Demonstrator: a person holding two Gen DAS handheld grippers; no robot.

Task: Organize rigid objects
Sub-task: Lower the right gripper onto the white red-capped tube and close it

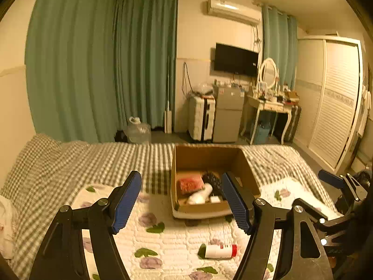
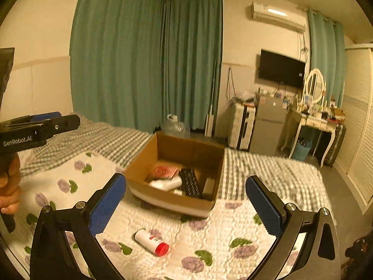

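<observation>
1. You are holding the left gripper (image 1: 184,200) with its blue pads spread apart and nothing between them, aimed over the floral quilt (image 1: 163,240) toward the cardboard box (image 1: 249,175).
2. You are holding the right gripper (image 2: 186,207) with its pads wide apart too, also empty; it is framing the box and the loose bottle (a sensible stance for a pick).
3. The white bottle with the red cap (image 2: 151,240) is lying on its side on the quilt, near the bed's near edge and just in front of the box, apart from both grippers.
4. The box is sitting toward the middle of the bed (image 1: 105,161), where quilt meets checked sheet, probably so both hands can reach it.
5. Inside it a red packet (image 2: 163,171), a white bottle (image 2: 166,183) and a black keyboard-like slab (image 2: 191,183) are already lying together.
6. I judge the bottle on the quilt to be the next item, likely for the right gripper, which is facing it more squarely.
</observation>
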